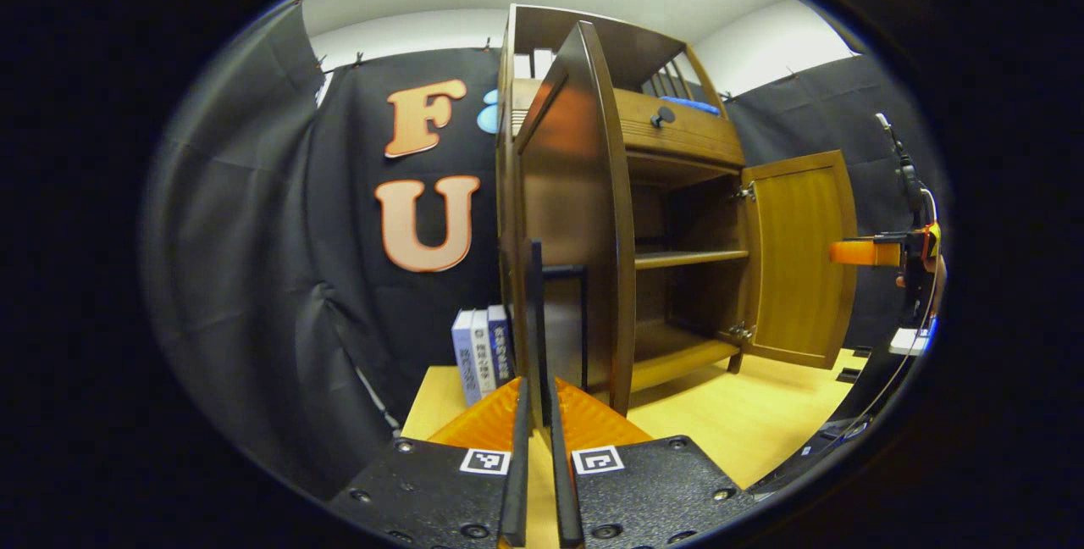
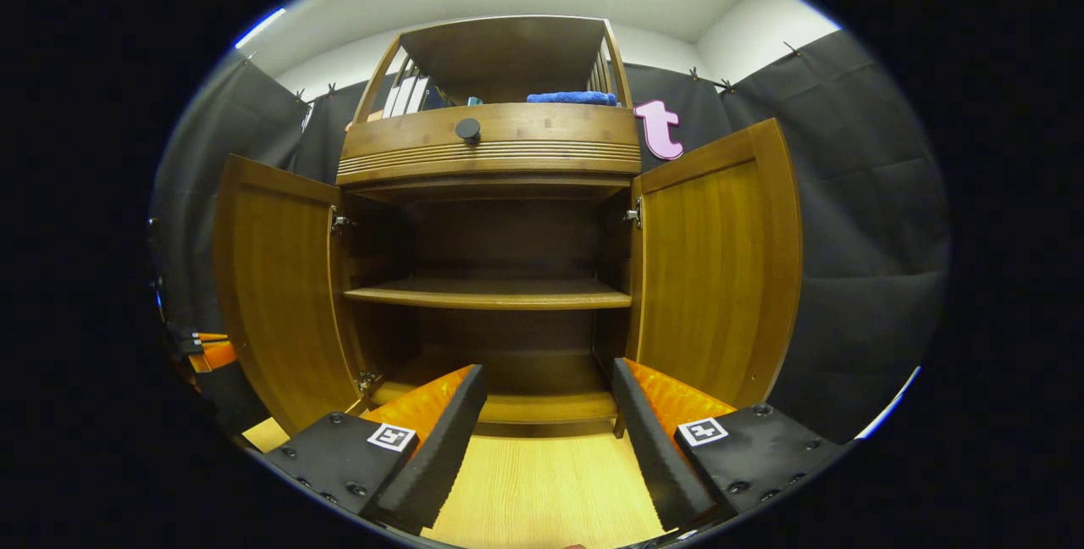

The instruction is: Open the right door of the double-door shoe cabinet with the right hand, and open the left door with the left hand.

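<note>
— Both doors of the shoe cabinet [image 2: 495, 219] stand swung out on the tabletop [image 2: 542, 490], don't they?

— Yes. In the right gripper view the left door [image 2: 275, 295] and right door [image 2: 716, 269] hang wide, with the middle shelf [image 2: 491, 295] bare between them. The right hand-held gripper [image 2: 549, 439] sits back from the opening, its fingers spread wide and holding nothing.

— And the left one?

— The left hand-held gripper [image 1: 537, 464] has its fingers pinched almost together on the thin dark handle [image 1: 537, 320] at the left door's edge [image 1: 593, 219].

— How would those doors handle?

— Stiff wooden panels on small metal hinges, I'd judge: light to swing, not fragile. The varnished face looks slick, so the slim handle is the place to grip, and the pull should follow the hinge arc.
</note>
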### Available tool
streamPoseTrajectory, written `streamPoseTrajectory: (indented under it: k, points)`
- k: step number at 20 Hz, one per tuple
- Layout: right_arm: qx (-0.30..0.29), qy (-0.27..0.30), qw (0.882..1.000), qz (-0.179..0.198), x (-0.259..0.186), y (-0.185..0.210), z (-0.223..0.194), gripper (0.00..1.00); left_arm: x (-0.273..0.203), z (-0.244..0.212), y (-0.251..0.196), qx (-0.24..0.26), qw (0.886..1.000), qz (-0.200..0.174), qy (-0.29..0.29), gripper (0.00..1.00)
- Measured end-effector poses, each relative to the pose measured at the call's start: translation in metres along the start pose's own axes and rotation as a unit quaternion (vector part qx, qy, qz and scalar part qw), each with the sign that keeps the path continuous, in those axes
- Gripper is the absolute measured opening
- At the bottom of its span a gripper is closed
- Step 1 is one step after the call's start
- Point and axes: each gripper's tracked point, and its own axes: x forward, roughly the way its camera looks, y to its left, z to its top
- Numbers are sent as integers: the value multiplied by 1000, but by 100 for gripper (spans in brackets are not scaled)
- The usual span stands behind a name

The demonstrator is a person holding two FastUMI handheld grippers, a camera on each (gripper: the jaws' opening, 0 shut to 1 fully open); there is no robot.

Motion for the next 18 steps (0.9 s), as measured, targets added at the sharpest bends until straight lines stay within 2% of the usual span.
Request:
streamPoseTrajectory:
  k: [4, 5, 7, 9, 10, 15, 16, 17, 18]
  points:
    - [11, 6, 1000, 12, 1, -25, 0, 100, -31, 22, -27, 0, 999, 45, -9, 13]
    - [14, 2, 1000, 14, 1, -31, 2, 93, -34, 32, -36, 2, 998, 53, -16, 13]
    - [13, 2, 1000, 18, -10, -46, -2, 92, -35, 52, -58, -3, 997, 66, -30, 13]
    - [17, -1, 1000, 23, -1, -55, 6, 92, -34, 68, -78, -19, 996, 79, -44, 13]
    - [19, -3, 999, 26, -3, -60, 7, 92, -29, 72, -92, -30, 995, 82, -46, 8]
    - [12, -13, 1000, 20, -17, -86, 14, 92, -8, 86, -148, -71, 993, 80, -50, 8]
    - [14, -14, 1000, 21, -20, -89, 14, 92, -2, 87, -157, -81, 993, 77, -49, 22]
    - [16, -14, 1000, 22, -24, -91, 14, 97, 4, 88, -164, -90, 992, 75, -49, 16]
    - [20, -16, 999, 23, -27, -93, 16, 92, 8, 90, -169, -96, 991, 74, -51, 23]
